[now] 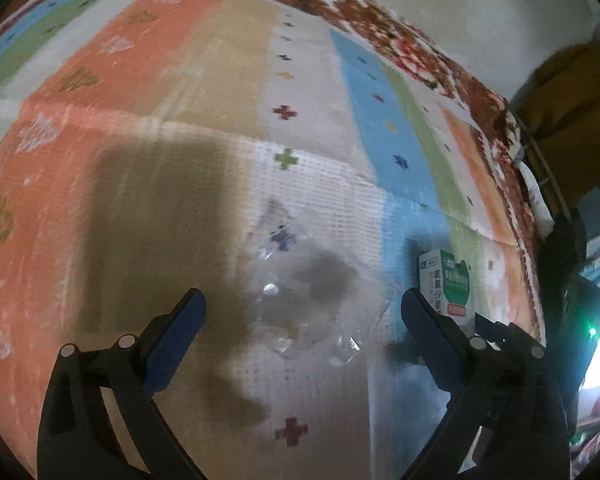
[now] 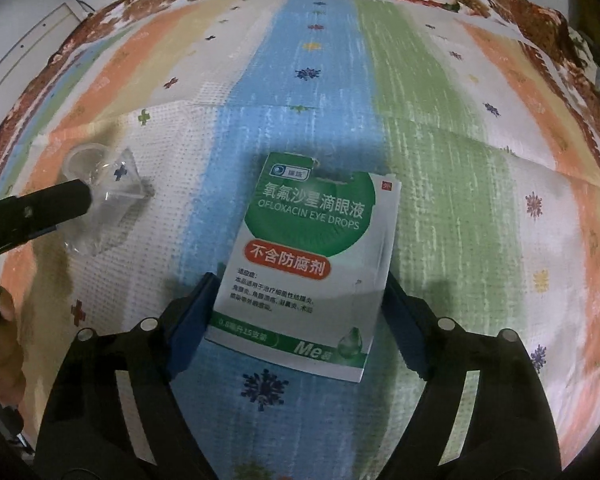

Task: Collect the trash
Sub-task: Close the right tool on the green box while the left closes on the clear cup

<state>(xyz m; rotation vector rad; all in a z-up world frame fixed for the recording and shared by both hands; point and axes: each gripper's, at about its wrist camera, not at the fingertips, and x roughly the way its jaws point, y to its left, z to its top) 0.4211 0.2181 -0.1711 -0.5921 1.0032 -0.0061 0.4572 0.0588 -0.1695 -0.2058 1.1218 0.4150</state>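
In the right wrist view the white-and-green paper eye-drop sachet (image 2: 304, 264) lies flat at frame centre on the striped, cross-patterned bedspread (image 2: 440, 168), its long axis running up the frame, its lower half between the spread fingers of the right tool (image 2: 300, 316), which grips nothing. The crumpled clear plastic wrapper (image 1: 300, 320) sits low-centre in the left wrist view, between the wide-open fingers of the left tool (image 1: 300, 326); each piece looks nearest its own hand.
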